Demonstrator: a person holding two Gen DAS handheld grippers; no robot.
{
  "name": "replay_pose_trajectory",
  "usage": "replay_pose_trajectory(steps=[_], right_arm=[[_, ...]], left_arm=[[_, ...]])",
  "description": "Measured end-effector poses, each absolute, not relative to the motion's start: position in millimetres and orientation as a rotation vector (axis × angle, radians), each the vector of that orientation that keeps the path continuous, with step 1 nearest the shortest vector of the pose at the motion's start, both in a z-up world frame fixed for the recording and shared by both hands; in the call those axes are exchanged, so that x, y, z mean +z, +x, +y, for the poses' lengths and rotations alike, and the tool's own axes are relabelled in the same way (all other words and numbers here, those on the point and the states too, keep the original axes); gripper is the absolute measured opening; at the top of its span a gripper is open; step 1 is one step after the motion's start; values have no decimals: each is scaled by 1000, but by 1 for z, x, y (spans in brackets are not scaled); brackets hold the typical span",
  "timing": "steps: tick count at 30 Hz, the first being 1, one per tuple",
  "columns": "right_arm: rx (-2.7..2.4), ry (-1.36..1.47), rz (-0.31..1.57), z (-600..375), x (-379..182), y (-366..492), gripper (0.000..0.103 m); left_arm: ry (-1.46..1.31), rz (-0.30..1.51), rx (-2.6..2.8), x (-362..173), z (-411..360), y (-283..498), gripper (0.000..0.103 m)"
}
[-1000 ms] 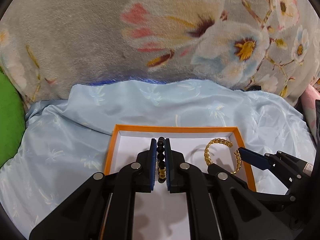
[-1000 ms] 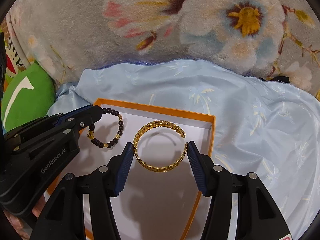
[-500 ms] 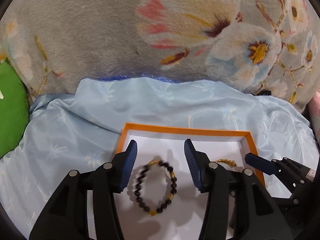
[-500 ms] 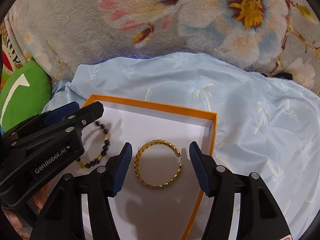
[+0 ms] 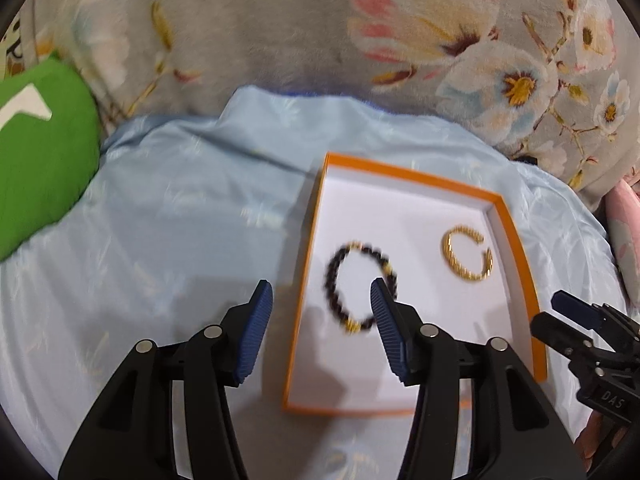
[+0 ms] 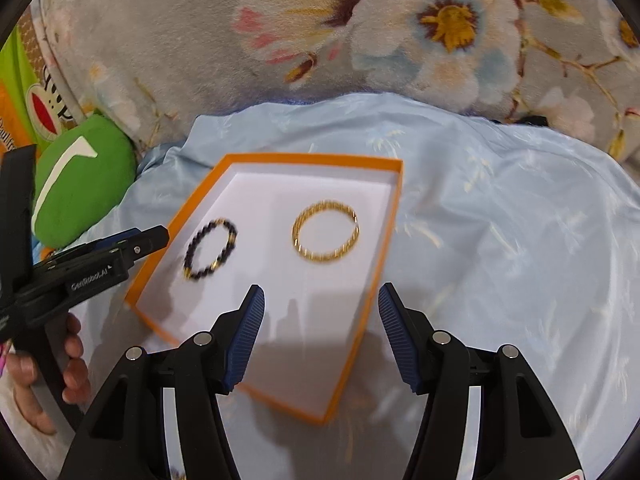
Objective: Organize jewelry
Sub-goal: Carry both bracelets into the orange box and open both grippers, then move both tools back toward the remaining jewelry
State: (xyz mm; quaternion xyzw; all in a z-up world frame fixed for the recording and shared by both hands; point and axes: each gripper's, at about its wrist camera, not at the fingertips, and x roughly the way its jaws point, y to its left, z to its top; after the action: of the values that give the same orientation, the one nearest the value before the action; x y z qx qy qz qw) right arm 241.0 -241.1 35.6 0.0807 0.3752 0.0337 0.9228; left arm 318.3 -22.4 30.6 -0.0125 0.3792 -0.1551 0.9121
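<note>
Left claw (image 5: 316,308) just let go of the beaded bracelet (image 5: 360,286) and pulled back, spread and empty. It's in the orange box (image 5: 516,248) beside the gold bangle (image 5: 466,258). Right claw (image 6: 320,320) spread too, so both pieces look sorted.

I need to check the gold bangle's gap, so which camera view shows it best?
The left wrist view: the gold bangle lies unobstructed in the orange box with its gap facing up right. The right wrist view shows the bangle whole too, but blurrier, gap barely visible.
</note>
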Motion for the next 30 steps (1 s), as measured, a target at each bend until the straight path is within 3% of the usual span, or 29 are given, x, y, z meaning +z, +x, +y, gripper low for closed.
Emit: replay_pose_trajectory(steps=[13, 27, 30], right_arm=[[33, 135, 824, -234, 8, 209, 59], [19, 191, 795, -248, 20, 187, 59], [43, 189, 767, -244, 29, 167, 59]], left_arm=[[-12, 844, -377, 8, -31, 272, 50], [-21, 821, -369, 15, -31, 239, 50], [-43, 789, -340, 23, -17, 223, 61]])
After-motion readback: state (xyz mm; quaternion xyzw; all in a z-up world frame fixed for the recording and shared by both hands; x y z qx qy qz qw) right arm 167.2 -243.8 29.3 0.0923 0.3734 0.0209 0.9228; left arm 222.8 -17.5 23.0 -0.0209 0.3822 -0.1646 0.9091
